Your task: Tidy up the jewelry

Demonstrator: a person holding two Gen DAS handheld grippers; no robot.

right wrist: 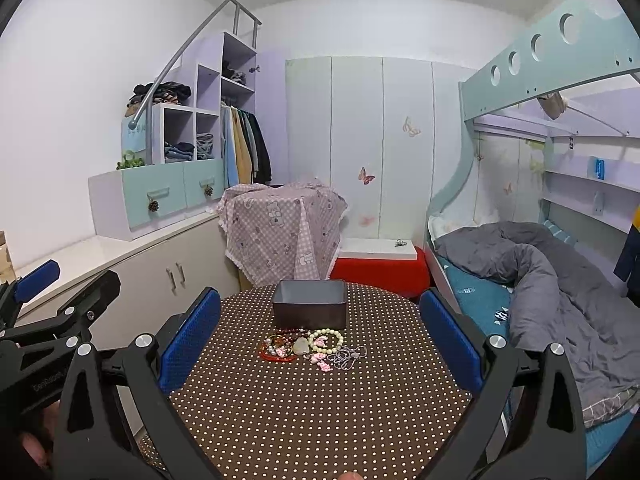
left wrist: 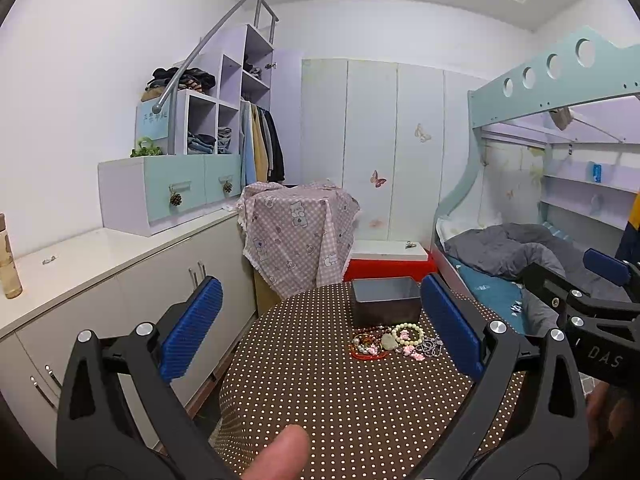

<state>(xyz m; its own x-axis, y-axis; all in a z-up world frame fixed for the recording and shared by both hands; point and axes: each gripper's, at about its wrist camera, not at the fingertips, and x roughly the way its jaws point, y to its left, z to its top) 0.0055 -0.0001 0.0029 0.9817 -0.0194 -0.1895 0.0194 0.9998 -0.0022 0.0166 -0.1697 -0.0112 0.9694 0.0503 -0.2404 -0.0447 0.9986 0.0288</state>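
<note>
Jewelry (right wrist: 312, 348), a tangled heap of red cord bracelets, a cream bead bracelet (right wrist: 327, 340), pink charms and a silvery purple bead chain (right wrist: 347, 355), lies on the round table under a brown white-dotted cloth (right wrist: 320, 420), touching the front wall of an open dark grey rectangular box (right wrist: 310, 305). The heap's long axis runs left to right across the table, parallel to that wall. Both hand-held grippers hang above the near edge, well short of the pile, blue pads spread wide and holding nothing. From the right gripper (right wrist: 320, 340) the heap sits dead ahead; from the left gripper (left wrist: 320, 332) it lies ahead and to the right. By that line-up, the right one looks better placed to reach straight forward first.
</note>
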